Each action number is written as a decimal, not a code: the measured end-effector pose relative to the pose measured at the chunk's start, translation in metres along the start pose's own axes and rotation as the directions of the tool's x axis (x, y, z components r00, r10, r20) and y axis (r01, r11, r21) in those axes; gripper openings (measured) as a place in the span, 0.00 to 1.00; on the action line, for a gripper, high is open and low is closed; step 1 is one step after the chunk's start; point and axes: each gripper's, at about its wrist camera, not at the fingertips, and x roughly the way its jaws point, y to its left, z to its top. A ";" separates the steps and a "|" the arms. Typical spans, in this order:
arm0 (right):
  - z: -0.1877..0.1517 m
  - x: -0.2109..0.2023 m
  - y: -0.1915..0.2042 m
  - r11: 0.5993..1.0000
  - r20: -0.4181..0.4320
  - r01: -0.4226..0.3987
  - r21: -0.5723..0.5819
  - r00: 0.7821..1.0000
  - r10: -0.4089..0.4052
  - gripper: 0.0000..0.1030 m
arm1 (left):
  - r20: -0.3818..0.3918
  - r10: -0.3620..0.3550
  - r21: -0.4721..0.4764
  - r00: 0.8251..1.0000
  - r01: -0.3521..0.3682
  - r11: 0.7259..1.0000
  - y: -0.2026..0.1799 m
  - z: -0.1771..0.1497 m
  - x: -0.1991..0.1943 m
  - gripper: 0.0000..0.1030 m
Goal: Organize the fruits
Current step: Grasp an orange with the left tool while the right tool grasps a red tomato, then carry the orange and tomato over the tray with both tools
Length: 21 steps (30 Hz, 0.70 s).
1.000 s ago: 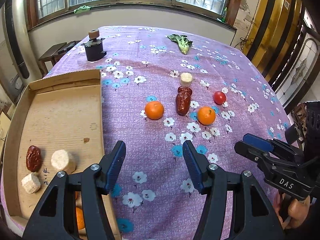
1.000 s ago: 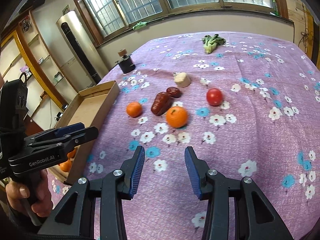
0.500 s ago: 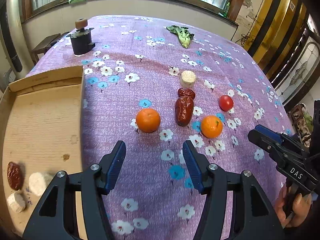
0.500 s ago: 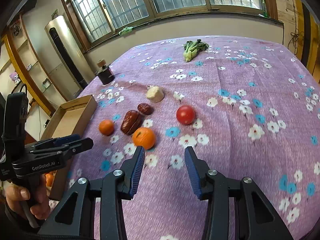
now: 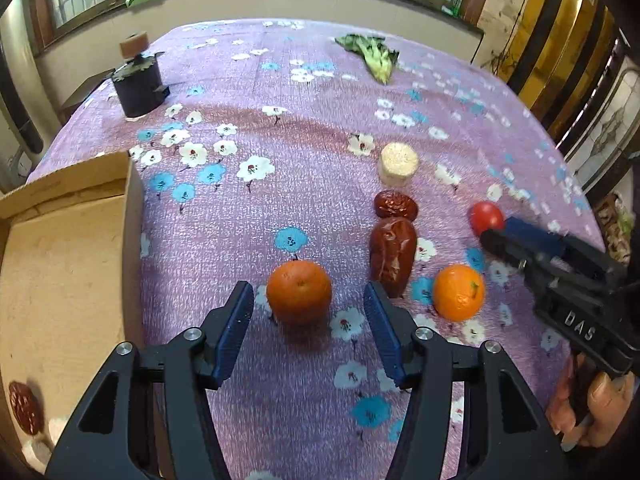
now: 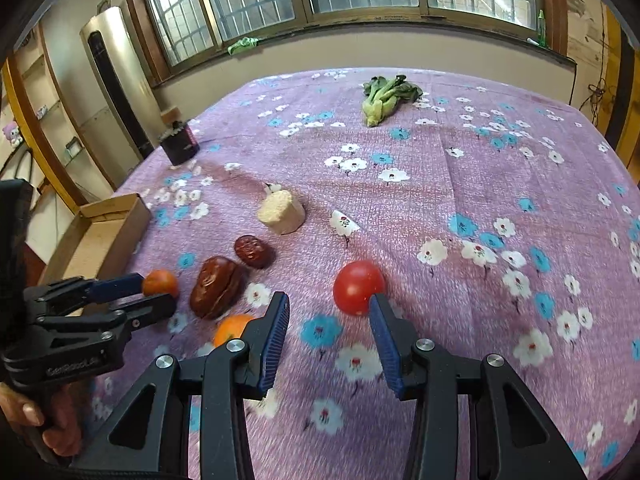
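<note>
Two oranges [image 5: 299, 298] [image 5: 459, 297], two dark red dates [image 5: 392, 254] [image 5: 395, 205], a red tomato [image 5: 486, 218] and a beige round piece [image 5: 399, 162] lie on the purple flowered cloth. My left gripper [image 5: 307, 300] is closing a little, with the left orange between its fingertips; the pads do not touch it. My right gripper [image 6: 329, 304] stands open just short of the tomato [image 6: 358, 286], whose lower edge sits by the right fingertip. The second orange [image 6: 232, 328] is half hidden behind its left finger.
A cardboard box [image 5: 68, 280] at the left holds a date [image 5: 25, 406] and pale pieces. At the far side of the table lie a leafy green vegetable [image 6: 384, 98] and a black holder [image 5: 138, 88]. Windows and a tall cabinet stand beyond the table.
Both grippers have come forward and down towards the fruit. The left orange now sits between the left fingertips, and the tomato is close to the right gripper's tips.
</note>
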 end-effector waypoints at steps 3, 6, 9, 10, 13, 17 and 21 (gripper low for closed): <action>0.004 0.005 0.000 0.999 0.012 0.042 -0.017 0.999 -0.042 0.43 | -0.013 0.018 0.015 1.000 -0.018 1.000 -0.004 0.000 0.008 0.45; 0.004 0.012 -0.006 0.997 0.003 0.079 -0.009 0.997 -0.079 0.40 | 0.002 0.057 0.037 0.998 -0.057 0.998 -0.009 0.000 0.009 0.38; 0.002 0.016 -0.017 0.996 -0.004 0.083 0.021 0.997 -0.083 0.31 | 0.015 0.030 0.006 0.999 -0.030 1.000 -0.003 0.000 0.007 0.30; 0.002 0.015 -0.020 0.997 -0.002 0.062 0.039 0.998 -0.062 0.31 | 0.016 0.022 -0.002 1.000 -0.022 1.000 -0.001 0.000 0.007 0.29; 0.002 0.010 -0.023 0.998 0.002 0.035 0.059 0.999 -0.035 0.31 | 0.026 0.000 -0.005 1.000 0.000 1.000 -0.002 -0.002 0.002 0.29; -0.002 -0.007 -0.013 0.999 0.024 0.005 0.051 1.000 -0.006 0.31 | 0.053 -0.019 -0.008 0.998 0.019 1.000 -0.003 -0.009 -0.012 0.29; -0.010 -0.023 0.001 0.998 0.041 -0.039 0.049 0.999 0.037 0.31 | 0.064 -0.018 -0.018 0.998 0.019 1.000 0.000 -0.015 -0.022 0.29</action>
